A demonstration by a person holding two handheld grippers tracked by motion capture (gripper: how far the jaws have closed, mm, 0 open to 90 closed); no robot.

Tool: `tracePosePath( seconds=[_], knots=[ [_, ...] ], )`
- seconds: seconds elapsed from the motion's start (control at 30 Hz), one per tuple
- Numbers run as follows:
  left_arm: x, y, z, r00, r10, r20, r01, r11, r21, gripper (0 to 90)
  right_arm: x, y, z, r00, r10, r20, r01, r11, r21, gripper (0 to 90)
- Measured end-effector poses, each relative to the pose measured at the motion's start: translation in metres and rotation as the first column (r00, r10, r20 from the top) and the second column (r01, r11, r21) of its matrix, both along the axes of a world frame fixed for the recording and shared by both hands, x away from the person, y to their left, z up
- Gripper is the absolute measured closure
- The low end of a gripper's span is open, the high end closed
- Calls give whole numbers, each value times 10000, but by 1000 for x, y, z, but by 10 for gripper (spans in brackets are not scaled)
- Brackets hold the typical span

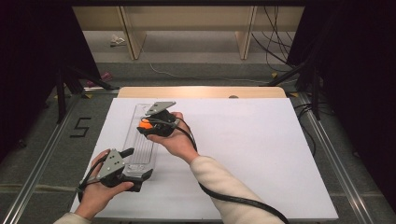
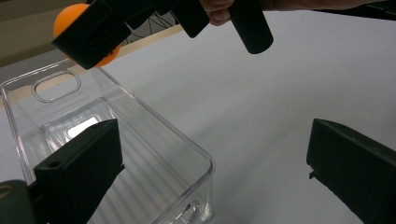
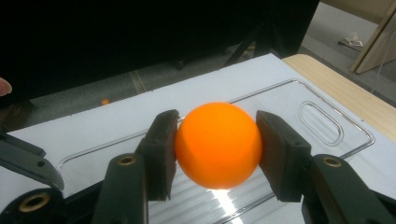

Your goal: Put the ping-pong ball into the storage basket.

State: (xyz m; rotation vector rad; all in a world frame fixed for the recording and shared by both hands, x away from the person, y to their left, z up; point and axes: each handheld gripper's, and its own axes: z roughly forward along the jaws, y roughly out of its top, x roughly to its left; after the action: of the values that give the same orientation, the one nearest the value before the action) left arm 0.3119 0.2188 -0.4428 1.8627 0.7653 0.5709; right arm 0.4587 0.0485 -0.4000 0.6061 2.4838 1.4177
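The right tongs [image 3: 217, 154] grip the orange ball [image 3: 218, 144] above the far end of the clear tray [image 1: 140, 154] near the tabletop's left edge, and, released from this height, the ball may bounce out, while the open left tongs [image 2: 212, 175] straddle the tray's near right wall.

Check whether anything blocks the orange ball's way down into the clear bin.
Nothing visible does. The right gripper holds the orange ball over the clear bin, which lies open-topped below it. The left gripper sits at the bin's near end.
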Motion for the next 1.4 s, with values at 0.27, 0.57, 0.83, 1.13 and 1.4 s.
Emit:
tracePosePath(
  seconds=[0.27,0.57,0.83,1.13,1.4],
  knots=[
    [0,0,0,10000,-17,9,17,10000,34,31,2,3,-2,10000,25,-40,-25,10000,-43,513],
    [0,0,0,10000,-23,-1,23,10000,8,31,4,4,-4,10000,-22,-67,22,10000,-66,513],
    [0,0,0,10000,-25,17,25,10000,57,32,6,7,-5,10000,-28,-78,27,9999,-116,513],
    [0,0,-1,10000,-30,-4,30,10000,46,32,8,11,-5,10000,-28,-80,27,9999,-149,512],
    [0,-1,-1,10000,-35,-15,35,10000,32,33,12,14,-6,9999,-78,-114,76,9997,-214,512]
  ],
)
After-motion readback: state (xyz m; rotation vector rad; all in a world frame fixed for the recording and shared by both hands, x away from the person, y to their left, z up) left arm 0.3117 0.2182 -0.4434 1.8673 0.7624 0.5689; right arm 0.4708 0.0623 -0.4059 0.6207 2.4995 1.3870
